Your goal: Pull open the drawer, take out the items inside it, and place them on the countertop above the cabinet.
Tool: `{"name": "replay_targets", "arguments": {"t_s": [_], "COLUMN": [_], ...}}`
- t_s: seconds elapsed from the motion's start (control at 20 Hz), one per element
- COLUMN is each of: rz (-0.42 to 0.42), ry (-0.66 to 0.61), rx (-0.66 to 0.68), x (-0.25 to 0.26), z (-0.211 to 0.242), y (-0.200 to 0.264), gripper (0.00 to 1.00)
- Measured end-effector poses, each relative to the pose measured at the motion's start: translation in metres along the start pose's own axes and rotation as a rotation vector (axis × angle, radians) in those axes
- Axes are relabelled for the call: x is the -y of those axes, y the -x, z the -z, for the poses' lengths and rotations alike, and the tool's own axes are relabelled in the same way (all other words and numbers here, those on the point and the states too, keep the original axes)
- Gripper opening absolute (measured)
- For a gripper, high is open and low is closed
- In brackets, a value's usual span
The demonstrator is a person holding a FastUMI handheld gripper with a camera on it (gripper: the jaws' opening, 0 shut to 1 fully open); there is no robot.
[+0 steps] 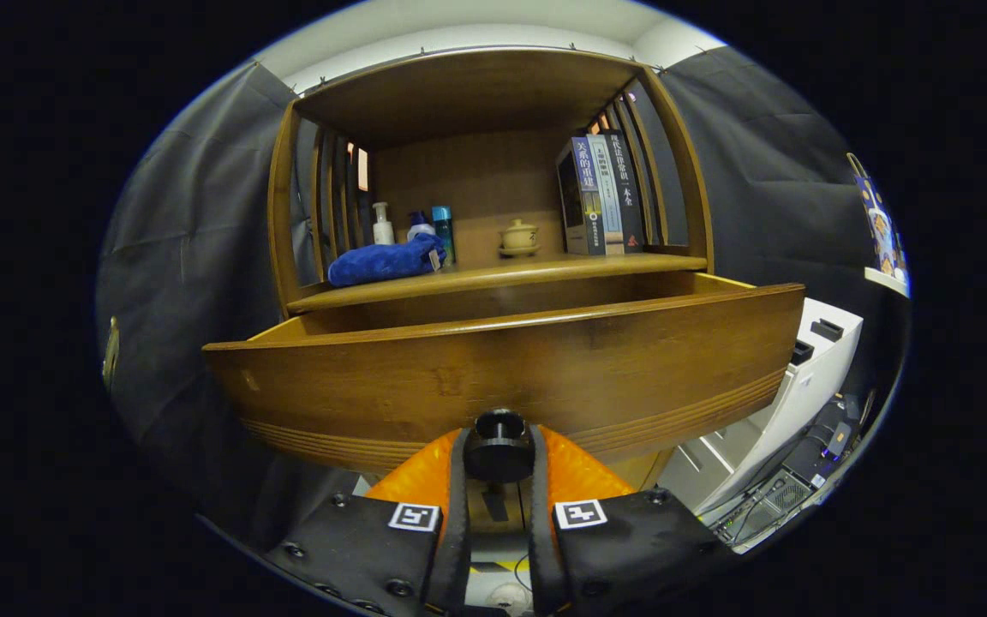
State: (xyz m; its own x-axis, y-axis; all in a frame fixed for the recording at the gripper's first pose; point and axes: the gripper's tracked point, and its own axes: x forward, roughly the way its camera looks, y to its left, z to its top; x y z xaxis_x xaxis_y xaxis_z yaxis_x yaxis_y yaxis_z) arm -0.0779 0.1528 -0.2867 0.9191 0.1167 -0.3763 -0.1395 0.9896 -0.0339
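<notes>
The wooden drawer (pixel 502 368) stands pulled well out from the cabinet, its front panel close ahead of me. Its round dark knob (pixel 499 446) sits between my two fingers, and my gripper (pixel 499 458) is shut on it. The drawer's inside is hidden behind the front panel. Above it runs the countertop (pixel 545 270), where a blue cloth (pixel 384 261) lies at the left.
On the countertop also stand three small bottles (pixel 412 227), a small lidded pot on a saucer (pixel 518 237) and upright books (pixel 601 195). A slatted wooden hutch (pixel 476 94) roofs over the countertop. A white unit (pixel 802 377) with cables stands low to the right.
</notes>
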Motion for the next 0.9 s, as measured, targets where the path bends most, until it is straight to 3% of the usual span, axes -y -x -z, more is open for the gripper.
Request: {"name": "replay_targets", "arguments": {"t_s": [0.8, 0.9], "rz": [-0.002, -0.005], "ry": [-0.017, -0.013], "rx": [-0.074, -0.102], "x": [-0.006, -0.005], "z": [0.025, 0.026], "y": [0.049, 0.048], "gripper": [0.36, 0.42]}}
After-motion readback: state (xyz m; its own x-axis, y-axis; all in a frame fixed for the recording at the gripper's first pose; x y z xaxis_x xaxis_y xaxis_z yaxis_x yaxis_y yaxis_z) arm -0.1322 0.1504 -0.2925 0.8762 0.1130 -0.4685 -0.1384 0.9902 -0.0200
